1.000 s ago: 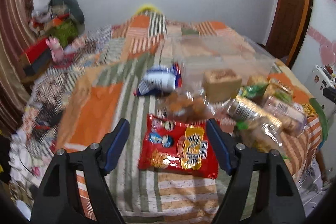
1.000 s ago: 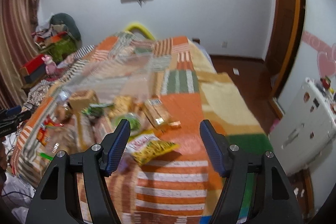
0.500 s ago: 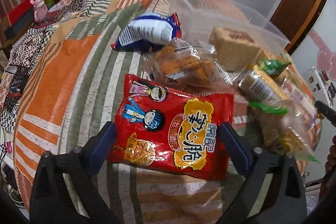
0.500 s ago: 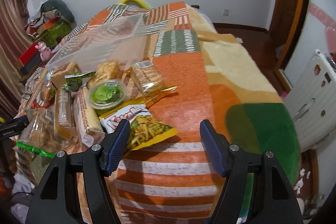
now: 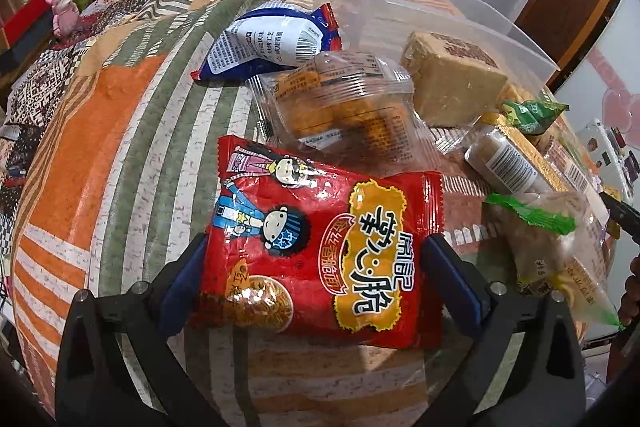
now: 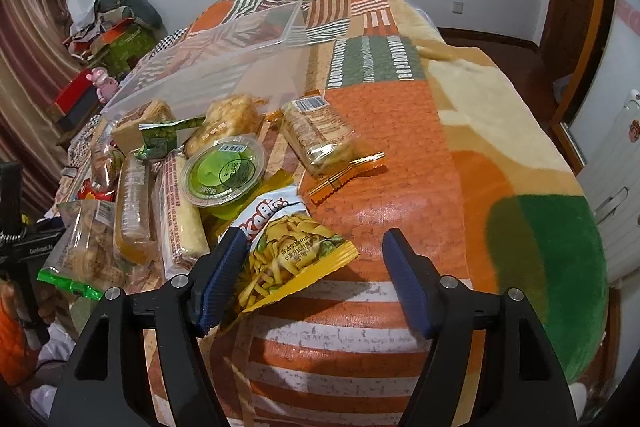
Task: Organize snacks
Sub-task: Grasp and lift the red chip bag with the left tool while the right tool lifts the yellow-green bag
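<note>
A red noodle-snack bag (image 5: 304,195) lies flat on the striped blanket. My left gripper (image 5: 316,243) is open wide and low over it, one finger on each side of the bag's near half, with no visible squeeze. Behind it lie a blue-white packet (image 5: 272,43), a clear pack of golden pastries (image 5: 340,103) and a tan cake block (image 5: 448,79). My right gripper (image 6: 315,237) stands open over a yellow chip packet (image 6: 292,247), which lies against the left finger (image 6: 224,267) and reaches partway into the gap. A green lidded cup (image 6: 222,175) sits just beyond.
A clear plastic bin (image 5: 440,11) stands on the bed behind the snack pile, also seen as the bin (image 6: 224,67) in the right wrist view. A gold cracker pack (image 6: 320,139) and several long wrapped rolls (image 6: 176,203) lie nearby. The orange blanket (image 6: 420,155) stretches right.
Both grippers came down and tilted toward the bed. The left jaws spread wider and now straddle the red bag. The right gripper closed in on the yellow chip packet.
</note>
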A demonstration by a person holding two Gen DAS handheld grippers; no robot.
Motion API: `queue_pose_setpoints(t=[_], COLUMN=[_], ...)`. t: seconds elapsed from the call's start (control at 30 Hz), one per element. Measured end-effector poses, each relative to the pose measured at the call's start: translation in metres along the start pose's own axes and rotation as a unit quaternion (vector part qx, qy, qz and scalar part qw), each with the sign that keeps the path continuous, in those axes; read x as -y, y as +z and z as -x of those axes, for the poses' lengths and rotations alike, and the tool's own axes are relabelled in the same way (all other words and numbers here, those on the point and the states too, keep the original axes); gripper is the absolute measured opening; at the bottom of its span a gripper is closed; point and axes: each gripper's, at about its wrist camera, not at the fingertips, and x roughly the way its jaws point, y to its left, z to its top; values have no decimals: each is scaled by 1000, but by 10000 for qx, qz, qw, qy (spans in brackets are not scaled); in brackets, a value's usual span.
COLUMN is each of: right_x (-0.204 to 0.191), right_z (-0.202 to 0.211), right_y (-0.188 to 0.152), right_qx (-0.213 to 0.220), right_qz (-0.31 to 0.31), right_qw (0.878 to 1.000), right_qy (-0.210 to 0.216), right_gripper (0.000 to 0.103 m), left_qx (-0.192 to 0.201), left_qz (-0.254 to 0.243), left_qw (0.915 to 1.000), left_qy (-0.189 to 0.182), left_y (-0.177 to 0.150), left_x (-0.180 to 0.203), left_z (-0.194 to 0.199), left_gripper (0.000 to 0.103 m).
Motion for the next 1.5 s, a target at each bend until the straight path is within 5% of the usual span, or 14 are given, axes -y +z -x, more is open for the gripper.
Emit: queue_pose_setpoints(t=[0.13,0.3,0.6,0.73,0.93,1.5], right_x=[-3,-7,-15,-13,-12,-25], right_z=[-1,-4,5,14,23,50], right_y=[-1,1,1,5,8,45], right_qx=[-9,-47,155,286,458,1297], right_qz=[75,71,109,141,111,301], right_qw=[10000,9993,9996,9994,9989,9910], right_qy=[24,359,199,113,24,142], right_gripper=[65,34,24,20,20,20], left_qx=[-24,3,303,519,706,1585], left_qz=[-149,-94,-234,-277,-331,-765], left_qw=[9999,9999,9990,9979,9967,9837], left_qy=[42,49,243,283,215,377], left_y=[2,4,-7,-7,-4,28], left_x=[3,2,16,16,20,46], left_z=[-6,-8,20,42,63,130], left_gripper=[103,102,65,39,25,22])
